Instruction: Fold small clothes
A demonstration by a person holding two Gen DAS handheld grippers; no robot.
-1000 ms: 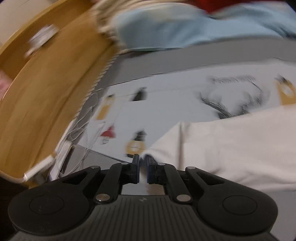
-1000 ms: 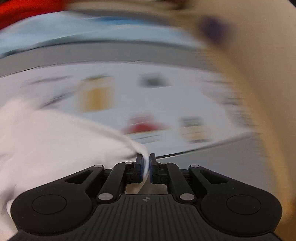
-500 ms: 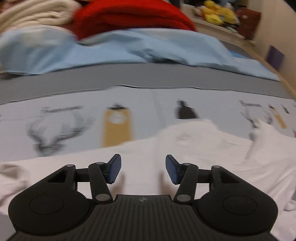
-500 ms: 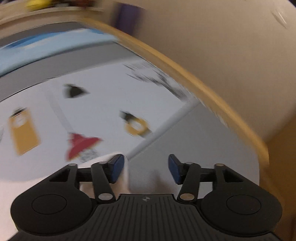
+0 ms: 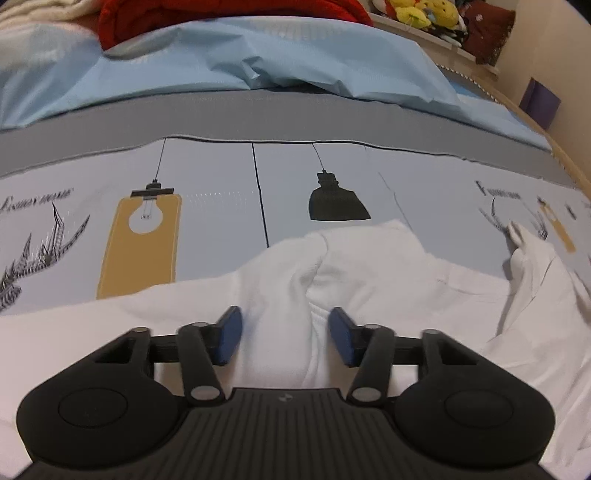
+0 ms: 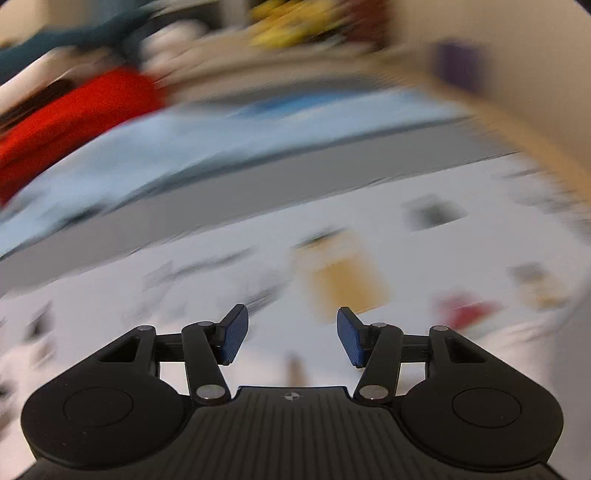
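A white garment (image 5: 388, 280) lies rumpled on the printed bed sheet (image 5: 221, 199) in the left wrist view, with a raised fold running down its middle. My left gripper (image 5: 284, 334) is open and hovers just over that fold, its blue pads to either side of it. My right gripper (image 6: 291, 338) is open and empty above the printed sheet (image 6: 258, 280); its view is heavily blurred, and only a pale patch at the far right edge (image 6: 576, 339) may be the garment.
A light blue blanket (image 5: 258, 59) and a red cloth (image 5: 221, 11) lie at the far side of the bed. A shelf with plush toys (image 5: 424, 14) stands at the back right. A wooden bed edge (image 5: 569, 158) runs along the right.
Both grippers were shut on corners of the white garment a second ago and have let go. Both now stand open. The left has swung to face across the bed; the right is moving fast.
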